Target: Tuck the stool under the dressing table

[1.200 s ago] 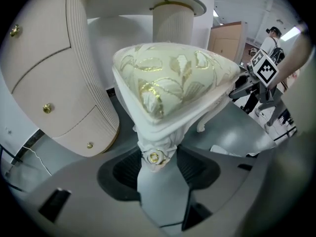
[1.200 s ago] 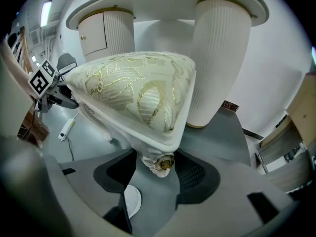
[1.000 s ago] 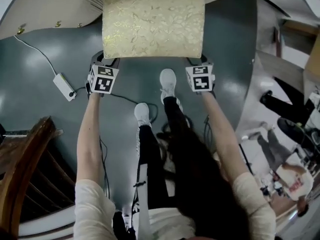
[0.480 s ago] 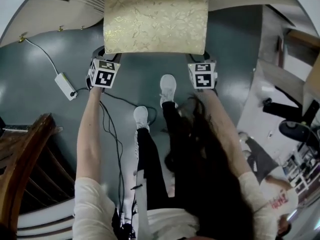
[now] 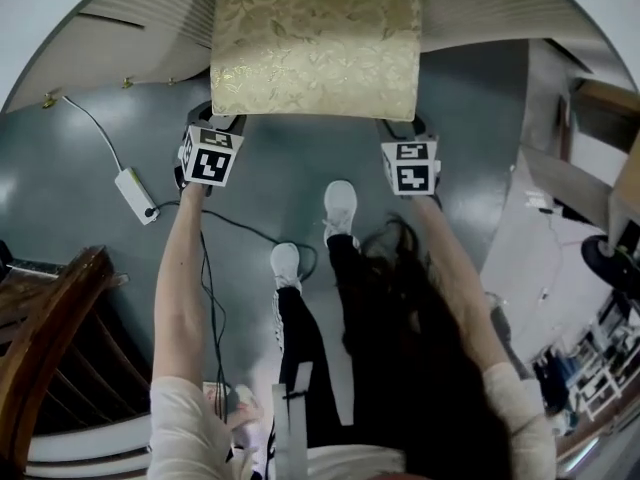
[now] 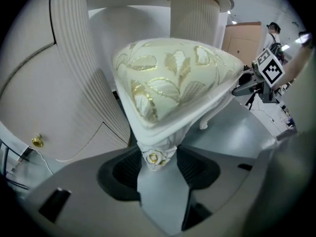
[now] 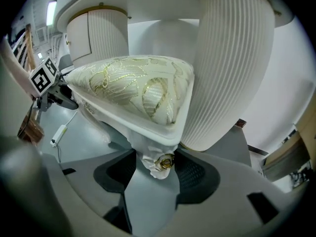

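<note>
cream stool (image 5: 315,46) clamped in both grippers (image 6: 158,158) (image 7: 160,164)

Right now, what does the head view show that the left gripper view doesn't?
Head view only: the person's white shoes, and a white adapter box with its cable on the floor.
Left gripper view only: the left gripper, its fingers clamped on the gold-centred rosette at a leg top.
Both: the stool with its floral cushion, the right gripper and the ribbed dressing table.
</note>
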Demonstrator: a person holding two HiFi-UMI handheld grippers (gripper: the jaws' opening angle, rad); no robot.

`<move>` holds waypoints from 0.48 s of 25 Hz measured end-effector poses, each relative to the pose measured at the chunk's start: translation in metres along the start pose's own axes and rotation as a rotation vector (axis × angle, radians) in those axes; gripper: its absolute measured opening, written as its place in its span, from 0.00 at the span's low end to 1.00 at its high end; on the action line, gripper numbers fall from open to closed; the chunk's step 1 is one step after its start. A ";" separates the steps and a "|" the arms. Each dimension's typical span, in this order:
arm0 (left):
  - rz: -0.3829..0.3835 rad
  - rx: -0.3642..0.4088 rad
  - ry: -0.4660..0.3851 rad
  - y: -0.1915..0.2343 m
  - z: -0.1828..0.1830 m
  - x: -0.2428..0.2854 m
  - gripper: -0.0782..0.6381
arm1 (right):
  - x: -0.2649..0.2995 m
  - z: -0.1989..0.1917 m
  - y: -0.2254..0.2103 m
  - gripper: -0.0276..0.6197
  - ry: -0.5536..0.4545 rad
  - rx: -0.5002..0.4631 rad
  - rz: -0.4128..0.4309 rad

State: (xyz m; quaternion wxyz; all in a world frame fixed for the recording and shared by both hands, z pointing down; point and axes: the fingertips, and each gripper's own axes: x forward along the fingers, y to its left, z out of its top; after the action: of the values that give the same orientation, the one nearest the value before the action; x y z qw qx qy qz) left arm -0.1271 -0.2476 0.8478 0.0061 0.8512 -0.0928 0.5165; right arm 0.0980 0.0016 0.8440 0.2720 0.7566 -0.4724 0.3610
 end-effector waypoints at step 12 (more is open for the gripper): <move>0.054 0.011 -0.079 0.008 0.005 -0.007 0.41 | -0.005 0.002 0.004 0.42 -0.095 0.010 -0.030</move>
State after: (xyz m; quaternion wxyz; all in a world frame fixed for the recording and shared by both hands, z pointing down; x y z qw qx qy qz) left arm -0.1271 -0.2547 0.8387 -0.0164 0.8681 -0.1131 0.4831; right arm 0.0939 0.0011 0.8392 0.2509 0.7812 -0.4716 0.3231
